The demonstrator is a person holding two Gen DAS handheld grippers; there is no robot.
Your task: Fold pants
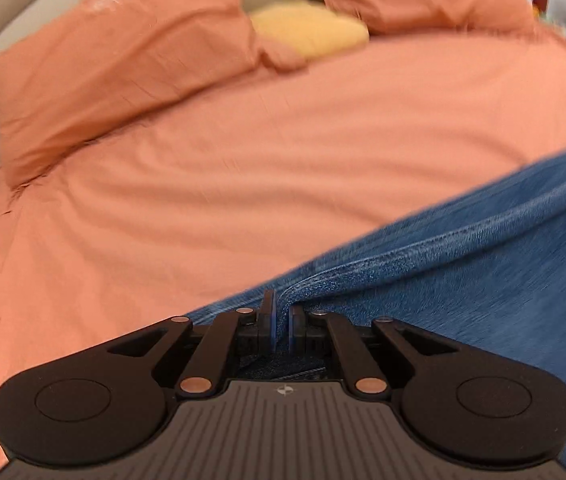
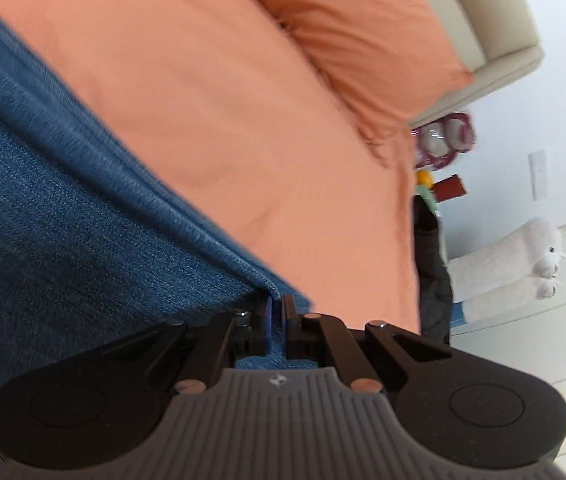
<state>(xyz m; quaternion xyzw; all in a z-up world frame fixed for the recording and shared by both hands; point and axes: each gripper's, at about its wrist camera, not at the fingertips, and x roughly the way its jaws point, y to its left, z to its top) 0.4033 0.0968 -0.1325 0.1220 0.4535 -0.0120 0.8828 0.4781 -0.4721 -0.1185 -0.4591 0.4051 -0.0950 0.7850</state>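
Note:
The blue denim pants [image 1: 483, 280] fill the lower right of the left wrist view. My left gripper [image 1: 281, 320] is shut on a hemmed edge of them, which runs off to the right. In the right wrist view the pants [image 2: 43, 220] fill the left side. My right gripper [image 2: 277, 312] is shut on a corner of the same hemmed edge. The denim hangs stretched between the two grippers above the orange bed sheet [image 1: 203, 180]. Both views are blurred by motion.
Two orange pillows [image 1: 115, 72] and a yellow cushion [image 1: 307, 28] lie at the head of the bed against a beige headboard [image 2: 479, 12]. Beyond the bed's right edge [image 2: 407, 240] are a white plush llama [image 2: 523, 256], toys and a white wall.

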